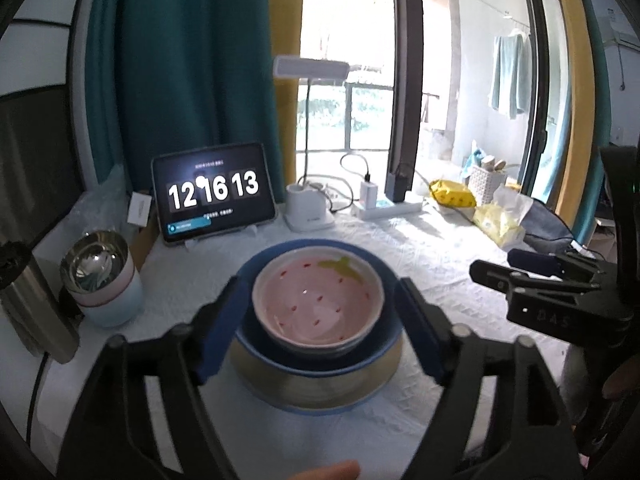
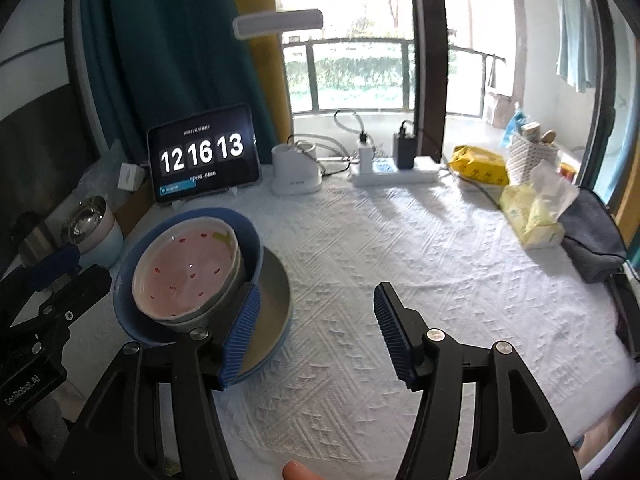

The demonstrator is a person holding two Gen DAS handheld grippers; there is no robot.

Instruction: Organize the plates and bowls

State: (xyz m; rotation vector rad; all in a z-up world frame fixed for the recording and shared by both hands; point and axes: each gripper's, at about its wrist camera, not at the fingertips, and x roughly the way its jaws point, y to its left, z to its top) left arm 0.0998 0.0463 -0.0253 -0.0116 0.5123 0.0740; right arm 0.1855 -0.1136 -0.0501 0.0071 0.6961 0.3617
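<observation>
A pink strawberry-patterned bowl (image 1: 316, 304) (image 2: 184, 276) sits nested in a blue bowl (image 1: 304, 246) (image 2: 248, 232), which rests on a wide plate (image 1: 320, 388) (image 2: 276, 280) on the white tablecloth. My left gripper (image 1: 318, 284) (image 2: 76, 272) is open, its blue pads standing on either side of the stack a little nearer to me, holding nothing. My right gripper (image 2: 316, 292) (image 1: 500, 268) is open over bare cloth just right of the stack. Its left finger (image 2: 240, 328) overlaps the plate's near rim in its own view.
A tablet clock (image 1: 214, 192), lamp base (image 1: 308, 208) and power strip (image 2: 394, 174) line the back. Stacked cups with a steel bowl (image 1: 96, 268) and a steel flask (image 1: 32, 304) stand at left. Tissues (image 2: 532, 216), a yellow packet (image 2: 478, 168) and a grey pouch (image 2: 592, 236) lie at right.
</observation>
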